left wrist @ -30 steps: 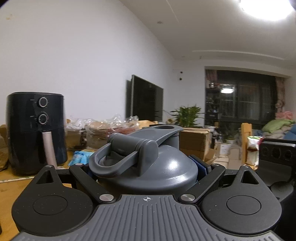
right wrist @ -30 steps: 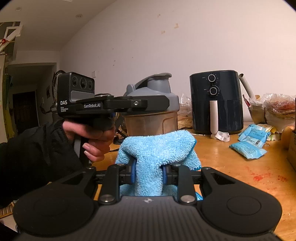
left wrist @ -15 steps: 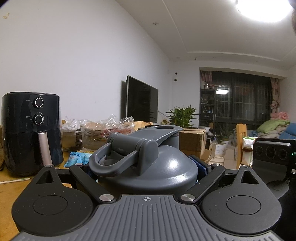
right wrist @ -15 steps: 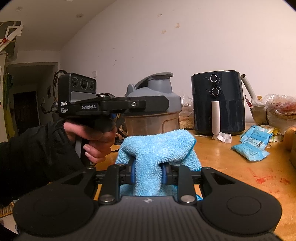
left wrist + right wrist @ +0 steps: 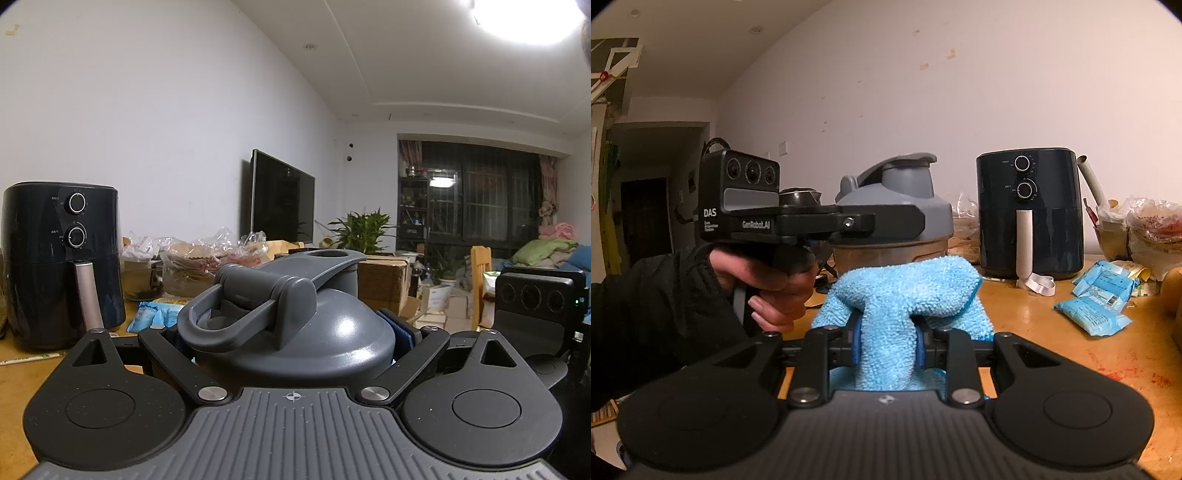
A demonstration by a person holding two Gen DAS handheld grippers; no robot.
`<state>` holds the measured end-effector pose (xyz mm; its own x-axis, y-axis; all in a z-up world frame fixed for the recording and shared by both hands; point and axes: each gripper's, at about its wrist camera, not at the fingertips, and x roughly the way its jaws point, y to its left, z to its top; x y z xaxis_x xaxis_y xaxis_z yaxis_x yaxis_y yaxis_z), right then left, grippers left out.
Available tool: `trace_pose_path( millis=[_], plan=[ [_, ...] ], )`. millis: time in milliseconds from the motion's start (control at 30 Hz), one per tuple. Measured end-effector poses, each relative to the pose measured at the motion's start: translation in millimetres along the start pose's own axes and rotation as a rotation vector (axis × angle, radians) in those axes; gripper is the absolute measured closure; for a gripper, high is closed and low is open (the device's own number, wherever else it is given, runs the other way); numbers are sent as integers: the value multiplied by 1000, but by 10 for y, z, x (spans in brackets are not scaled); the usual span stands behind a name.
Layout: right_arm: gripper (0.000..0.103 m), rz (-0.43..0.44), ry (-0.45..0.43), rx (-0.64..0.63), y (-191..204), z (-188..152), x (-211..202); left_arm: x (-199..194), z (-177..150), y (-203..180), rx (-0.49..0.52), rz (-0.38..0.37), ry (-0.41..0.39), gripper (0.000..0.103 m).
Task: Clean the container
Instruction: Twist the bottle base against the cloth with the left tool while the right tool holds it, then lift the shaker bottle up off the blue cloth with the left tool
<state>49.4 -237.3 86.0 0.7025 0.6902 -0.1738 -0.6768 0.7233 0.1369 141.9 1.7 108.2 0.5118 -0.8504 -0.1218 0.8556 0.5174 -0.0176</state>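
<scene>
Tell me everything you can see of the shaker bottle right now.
The shaker bottle stands upright, clamped at its lid between the fingers of the left tool. Its domed grey plastic lid carries a flip cap closed over the spout and a carry loop lying on the dome. Below the lid, the translucent cup looks brown and grimy. Its base is hidden behind the blue cloth pinched in the right tool; whether cloth and bottle touch is unclear.
</scene>
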Motion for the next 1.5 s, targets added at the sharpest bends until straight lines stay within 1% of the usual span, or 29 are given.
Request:
trace_pose_path(
  millis=[267,633,900,1400,1500],
  plan=[
    [77,8,30,-13,-41,8,34,52,45,-40,0,3,2,8],
    [78,13,99,-43,-69,-103,132,39,24,-30,0,3,1,8],
    [79,17,137,-36,-97,-177,182,37,13,-6,0,2,1,8],
    [79,18,244,-20,-145,-379,353,27,15,-9,-1,2,3,8],
    [80,14,250,-12,-152,-421,370,27,14,-9,-1,2,3,8]
  ],
)
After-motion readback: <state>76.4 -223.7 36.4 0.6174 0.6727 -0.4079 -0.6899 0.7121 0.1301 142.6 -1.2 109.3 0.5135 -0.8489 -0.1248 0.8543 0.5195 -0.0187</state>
